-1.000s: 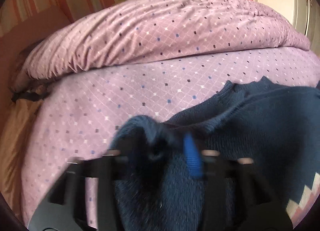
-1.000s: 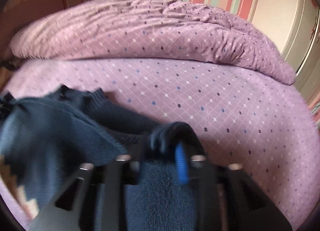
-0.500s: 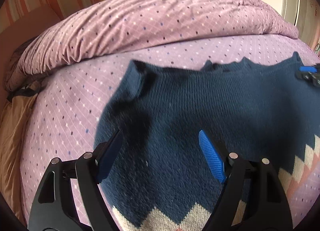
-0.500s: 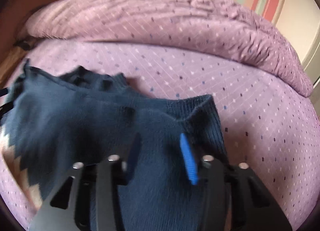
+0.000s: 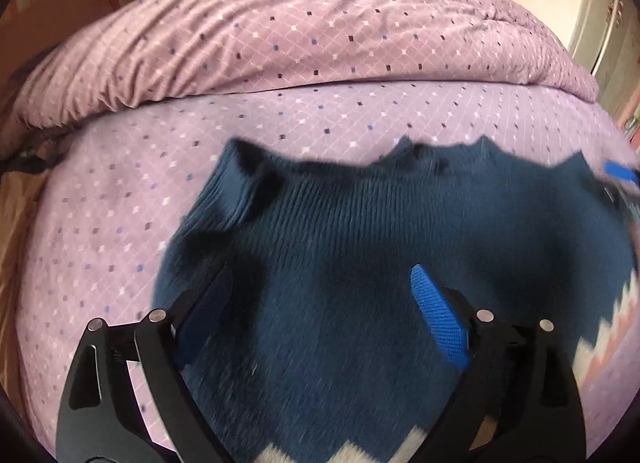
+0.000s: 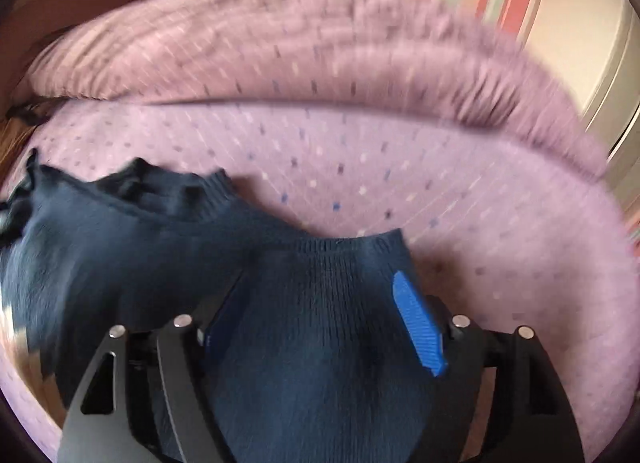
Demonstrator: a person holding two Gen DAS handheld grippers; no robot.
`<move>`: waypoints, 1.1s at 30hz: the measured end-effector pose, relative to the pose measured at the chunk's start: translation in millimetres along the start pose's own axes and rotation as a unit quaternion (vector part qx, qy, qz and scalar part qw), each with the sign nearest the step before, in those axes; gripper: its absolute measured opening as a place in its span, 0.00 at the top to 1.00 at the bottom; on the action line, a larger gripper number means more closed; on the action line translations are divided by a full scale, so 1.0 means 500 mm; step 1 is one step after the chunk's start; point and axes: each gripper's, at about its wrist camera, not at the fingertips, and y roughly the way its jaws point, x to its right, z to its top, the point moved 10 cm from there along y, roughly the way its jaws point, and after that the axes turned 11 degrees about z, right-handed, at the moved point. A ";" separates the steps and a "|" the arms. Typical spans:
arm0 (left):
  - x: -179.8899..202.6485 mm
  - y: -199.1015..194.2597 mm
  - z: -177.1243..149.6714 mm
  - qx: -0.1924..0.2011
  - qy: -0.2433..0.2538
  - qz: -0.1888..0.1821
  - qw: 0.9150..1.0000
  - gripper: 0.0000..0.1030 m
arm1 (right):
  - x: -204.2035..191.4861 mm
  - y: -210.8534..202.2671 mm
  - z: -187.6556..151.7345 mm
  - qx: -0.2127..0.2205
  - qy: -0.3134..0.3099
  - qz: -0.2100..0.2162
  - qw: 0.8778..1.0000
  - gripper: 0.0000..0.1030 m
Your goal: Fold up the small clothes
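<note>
Currently:
sweaters: one, navy (image 5: pixel 360 263), flat on bed (image 5: pixel 120 223)
left claw (image 5: pixel 320 303): just opened, spread, nothing pinched
right claw (image 6: pixel 324 323): just opened, spread over sleeve
duvets: one (image 5: pixel 300 31)

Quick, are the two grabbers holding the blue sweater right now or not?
Left gripper: open, jaws just widened; holds nothing, sweater lies below.
Right gripper: open, jaws just reopened, sweater not pinched.

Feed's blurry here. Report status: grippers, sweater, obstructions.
Left gripper and right gripper open, jaws just widened, nothing pinched. Navy sweater spread on purple bedsheet. Nothing in the way.
</note>
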 end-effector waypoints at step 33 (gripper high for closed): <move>0.064 0.052 0.014 -0.035 -0.011 -0.009 0.999 0.04 | 0.004 -0.046 -0.120 -0.005 0.046 0.005 0.999 0.19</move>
